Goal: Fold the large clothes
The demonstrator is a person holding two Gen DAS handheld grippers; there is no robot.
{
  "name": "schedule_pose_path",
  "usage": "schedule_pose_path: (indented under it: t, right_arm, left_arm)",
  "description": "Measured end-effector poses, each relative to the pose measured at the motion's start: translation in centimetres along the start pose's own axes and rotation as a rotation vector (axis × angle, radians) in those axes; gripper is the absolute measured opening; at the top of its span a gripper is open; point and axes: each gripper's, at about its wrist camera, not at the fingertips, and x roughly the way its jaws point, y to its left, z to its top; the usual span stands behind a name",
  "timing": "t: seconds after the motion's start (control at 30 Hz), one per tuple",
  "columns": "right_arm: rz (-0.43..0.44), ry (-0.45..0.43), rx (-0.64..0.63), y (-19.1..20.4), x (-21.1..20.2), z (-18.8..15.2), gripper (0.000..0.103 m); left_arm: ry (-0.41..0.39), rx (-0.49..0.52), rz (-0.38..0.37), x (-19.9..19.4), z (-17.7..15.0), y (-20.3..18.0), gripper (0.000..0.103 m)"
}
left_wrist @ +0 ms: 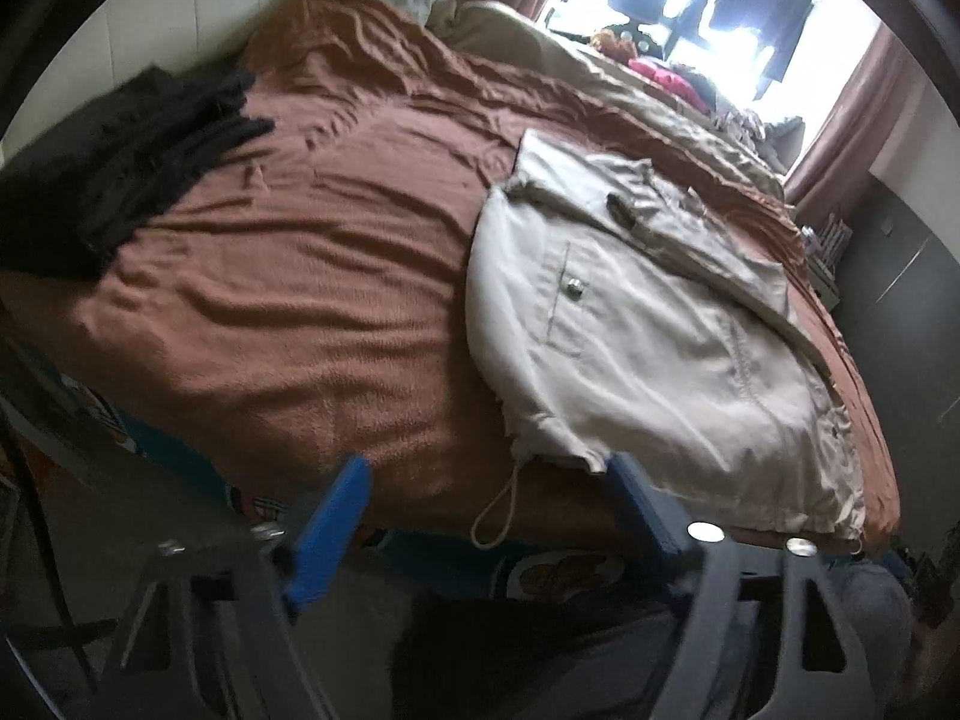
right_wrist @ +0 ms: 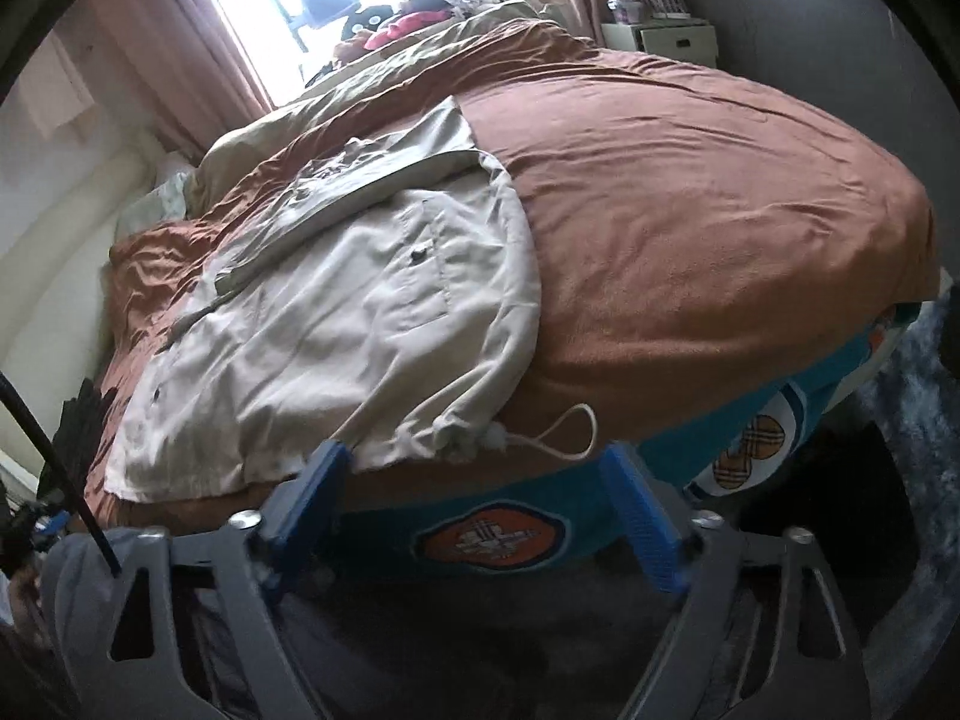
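Lying on the brown blanket (left_wrist: 288, 300), a beige jacket (left_wrist: 648, 324) reaches the bed edge. The left gripper (left_wrist: 486, 498) and the right gripper (right_wrist: 480, 480) stand spread, pinching nothing.

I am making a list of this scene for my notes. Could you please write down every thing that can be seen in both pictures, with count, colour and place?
jacket: one, beige, partly folded, lying flat at the near edge of the bed
drawstring: one, white, looped off the jacket hem over the bed edge
blanket: one, rust brown, covering the bed
dark clothes: one pile, black, on the blanket away from the jacket
duvet: one, beige, bunched at the far side by the window
bed sheet: one, teal with orange patches, on the bed's side
curtains: dusty pink, beside the bright window
small cabinet: one, white, in the far corner
left gripper: blue fingers, open, before the jacket hem
right gripper: blue fingers, open, before the hem
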Motion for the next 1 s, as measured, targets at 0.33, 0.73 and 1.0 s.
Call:
schedule_pose_path:
  t: [0.33, 0.73, 1.0]
  right_arm:
    - [0.101, 0.05, 0.118, -3.1, 6.7, 3.3, 0.053]
    - [0.203, 0.078, 0.204, -5.0, 12.3, 6.5, 0.048]
    - [0.403, 0.119, 0.273, -6.1, 13.7, 5.1, 0.048]
  left_arm:
    - [0.084, -0.014, -0.062, 6.5, 2.9, 0.8, 0.051]
    - [0.13, -0.04, -0.11, 12.5, 6.9, 1.2, 0.044]
    - [0.211, -0.136, -0.319, 13.2, 6.2, 2.6, 0.04]
